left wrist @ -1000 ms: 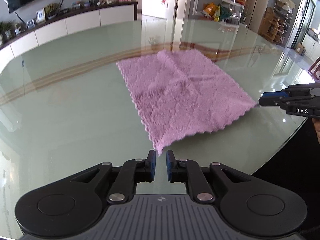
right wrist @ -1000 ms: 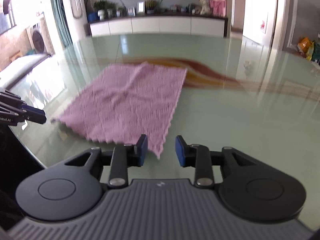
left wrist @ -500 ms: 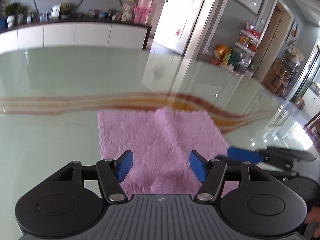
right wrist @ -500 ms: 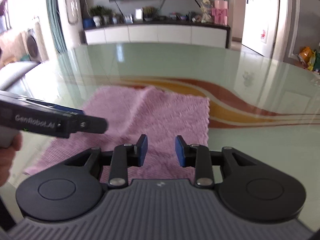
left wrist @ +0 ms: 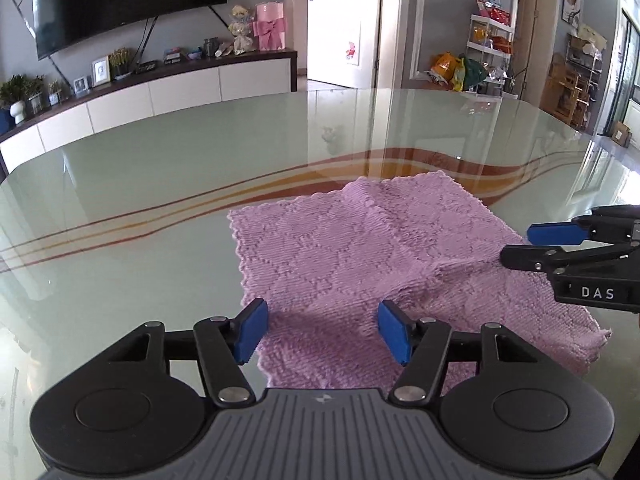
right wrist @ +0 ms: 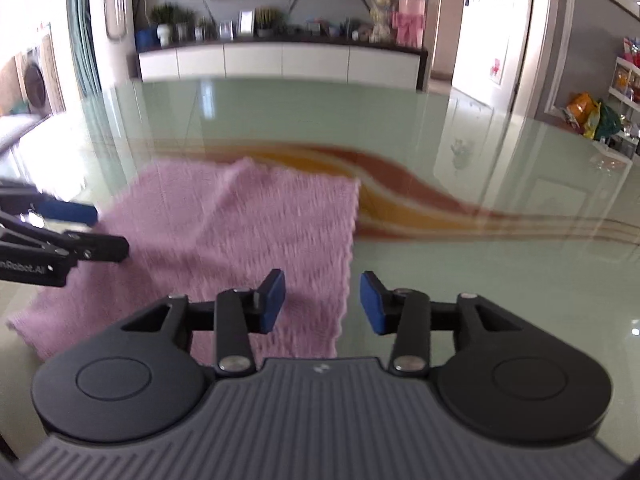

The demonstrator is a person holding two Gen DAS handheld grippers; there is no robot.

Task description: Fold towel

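The left claw point(left wrist: 322, 330) stands spread over the pink towel's point(left wrist: 360, 256) near left edge; the right claw point(right wrist: 322, 304), its jaws just opening, straddles the right edge. Neither pinches the cloth, which lies flat on the glass desk point(left wrist: 160, 184).

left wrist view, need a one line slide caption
Left gripper, jaws just opened, poised over the near edge of a flat pink towel on the glass table; right gripper open alongside.

Two close wrist views, angled down, sharing towel point(left wrist: 360, 256)
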